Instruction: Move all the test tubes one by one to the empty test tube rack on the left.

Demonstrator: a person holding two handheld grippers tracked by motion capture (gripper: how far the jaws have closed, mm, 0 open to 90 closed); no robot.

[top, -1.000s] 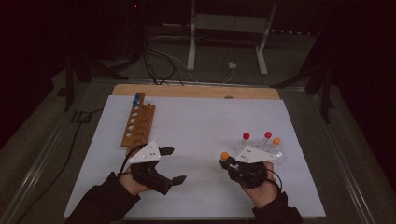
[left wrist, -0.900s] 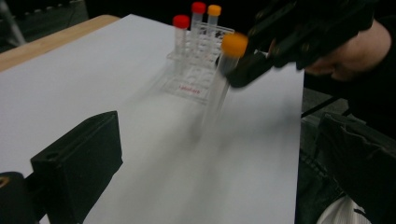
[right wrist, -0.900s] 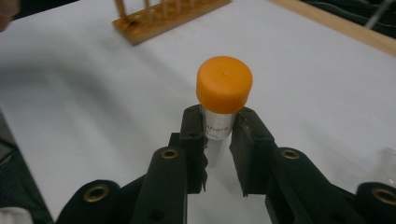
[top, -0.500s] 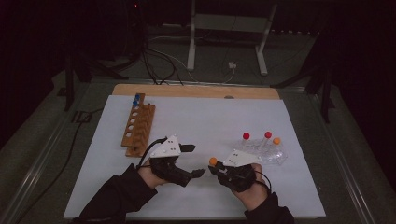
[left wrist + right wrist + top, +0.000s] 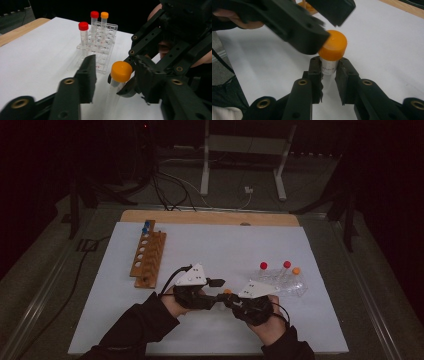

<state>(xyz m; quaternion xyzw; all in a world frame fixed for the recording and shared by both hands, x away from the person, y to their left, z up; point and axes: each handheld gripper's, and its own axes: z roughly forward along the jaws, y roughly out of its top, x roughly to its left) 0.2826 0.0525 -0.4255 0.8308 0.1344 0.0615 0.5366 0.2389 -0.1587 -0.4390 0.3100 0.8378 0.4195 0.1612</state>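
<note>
Pinching a clear plastic tube with an orange cap [image 5: 332,51], the right hand-held gripper [image 5: 329,72] holds it upright. Its view alone shows the grip; the left hand-held gripper [image 5: 113,77], now alongside after crossing the white counter [image 5: 225,245], has been closing around the cap, still spread.
</note>
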